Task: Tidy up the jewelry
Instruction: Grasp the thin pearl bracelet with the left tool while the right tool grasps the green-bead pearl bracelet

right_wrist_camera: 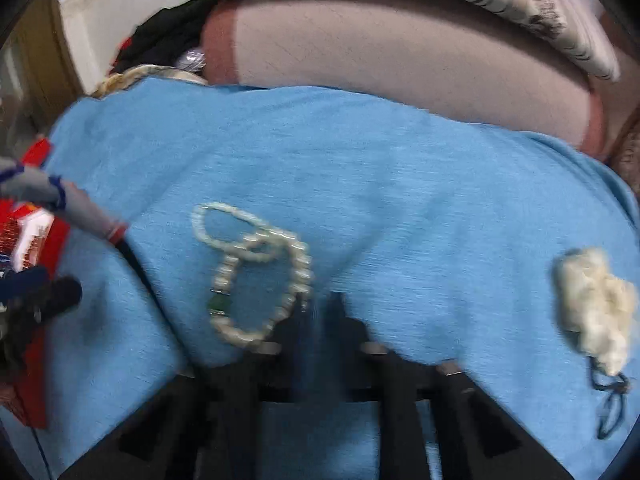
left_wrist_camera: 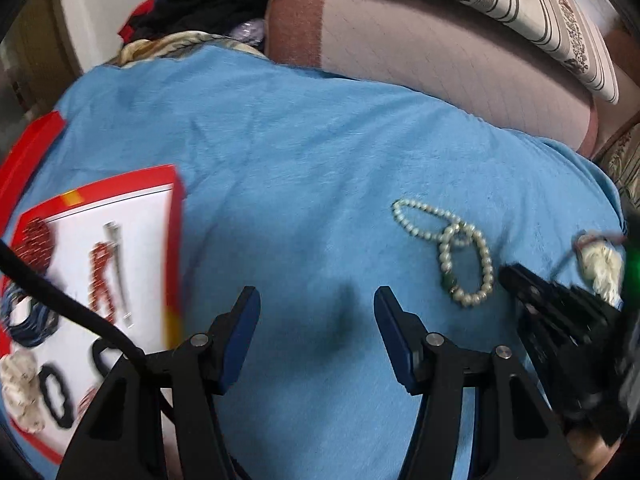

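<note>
At my far left a red-rimmed tray [left_wrist_camera: 176, 216] with a white floor lies on the blue blanket [left_wrist_camera: 288, 168]. In it I see a dark red beaded piece [left_wrist_camera: 37, 240], an orange-red bead strand [left_wrist_camera: 100, 276] beside a thin silver bar [left_wrist_camera: 118, 268], a coil of dark blue bands [left_wrist_camera: 28, 320], a cream scrunchie [left_wrist_camera: 18, 388] and two black hair rings [left_wrist_camera: 56, 396].

My left gripper [left_wrist_camera: 316, 312] holds its blue-padded jaws wide apart over bare blanket, gripping nothing. The pearl bracelets [left_wrist_camera: 452, 248], two linked loops, one with a green bead, lie just right of and ahead of those jaws, well apart from the tray.

In the right wrist view the same pearl bracelets [right_wrist_camera: 256, 276] sit just left of my right gripper [right_wrist_camera: 320, 320], whose jaws look drawn close together; motion blur keeps me from telling whether they touch the near loop or hold anything. Farther right a cream fluffy charm [right_wrist_camera: 592, 304] with a dark cord lies alone on the blanket.
</note>
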Tool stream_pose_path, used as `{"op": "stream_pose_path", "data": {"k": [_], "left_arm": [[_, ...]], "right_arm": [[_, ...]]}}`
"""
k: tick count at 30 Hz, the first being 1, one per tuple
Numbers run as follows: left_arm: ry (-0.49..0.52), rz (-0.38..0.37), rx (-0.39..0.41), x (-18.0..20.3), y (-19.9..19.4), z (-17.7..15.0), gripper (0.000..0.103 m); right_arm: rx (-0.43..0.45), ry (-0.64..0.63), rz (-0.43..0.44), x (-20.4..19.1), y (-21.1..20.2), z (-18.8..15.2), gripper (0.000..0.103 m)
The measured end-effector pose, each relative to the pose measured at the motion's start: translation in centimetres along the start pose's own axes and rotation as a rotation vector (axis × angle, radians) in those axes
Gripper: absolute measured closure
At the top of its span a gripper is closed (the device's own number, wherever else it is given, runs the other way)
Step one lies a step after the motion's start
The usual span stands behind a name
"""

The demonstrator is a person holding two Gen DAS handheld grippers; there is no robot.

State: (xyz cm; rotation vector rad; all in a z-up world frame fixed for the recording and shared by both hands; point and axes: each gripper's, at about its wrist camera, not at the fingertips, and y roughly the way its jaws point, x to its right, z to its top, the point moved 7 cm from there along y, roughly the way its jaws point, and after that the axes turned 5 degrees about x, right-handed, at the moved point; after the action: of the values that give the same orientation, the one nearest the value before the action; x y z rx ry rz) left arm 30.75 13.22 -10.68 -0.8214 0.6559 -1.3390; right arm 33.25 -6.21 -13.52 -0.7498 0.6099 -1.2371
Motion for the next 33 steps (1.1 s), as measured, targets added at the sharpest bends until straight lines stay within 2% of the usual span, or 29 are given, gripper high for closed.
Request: {"op": "stream_pose_path", "data": {"k": [4,8,13,15,16,17,19,23,25,29,33], "left_arm": [[0.033,-0.053,-0.011,2.0,2.2,1.1,0.045],[0.085,-0.109,-0.02,4.3,4.7,2.6,0.045],[0.035,-0.231,-0.058,5.9,7.3,4.4,0.045],[0.048,-0.245,-0.06,6.7,7.9,4.6,0.056],[0.078,-0.23,-0.062,7.2,8.2,4.6,0.084],[0.099,-0.217,-0.072,7.5,8.4,4.4,0.098],[0.087,-0.213,-0.07,7.4,7.9,4.3,0.098],[0.049,-0.184,-0.031,5.1,6.0,4.1,0.098],[0.037,-0.17,-0.016,3.8,5.0,3.9,0.098],[0.041,-0.159,-0.006,1.9,3.8,3.3,0.098],[0.032,-0.153,0.001,0.7,3.3,2.7,0.098]], "right_arm": [[-0.004,0.05,-0.051,3.7,-0.8,-1.1,0.1],[0.006,0.122,0.051,5.3,-1.9,-1.7,0.099],[0.044,0.13,0.097,5.0,-3.4,-1.8,0.097],[0.056,0.131,0.122,4.5,-3.6,-1.4,0.094],[0.059,0.129,0.129,4.2,-3.7,-1.3,0.092],[0.063,0.129,0.142,3.9,-3.6,-1.1,0.09],[0.068,0.133,0.184,3.2,-3.7,-0.7,0.08],[0.071,0.114,0.238,1.3,-3.4,-0.2,0.072],[0.054,0.102,0.258,0.2,-2.5,0.2,0.06],[0.013,0.088,0.248,-1.1,-0.5,0.6,0.06],[-0.017,0.003,0.151,-2.5,1.9,0.8,0.059]]}}
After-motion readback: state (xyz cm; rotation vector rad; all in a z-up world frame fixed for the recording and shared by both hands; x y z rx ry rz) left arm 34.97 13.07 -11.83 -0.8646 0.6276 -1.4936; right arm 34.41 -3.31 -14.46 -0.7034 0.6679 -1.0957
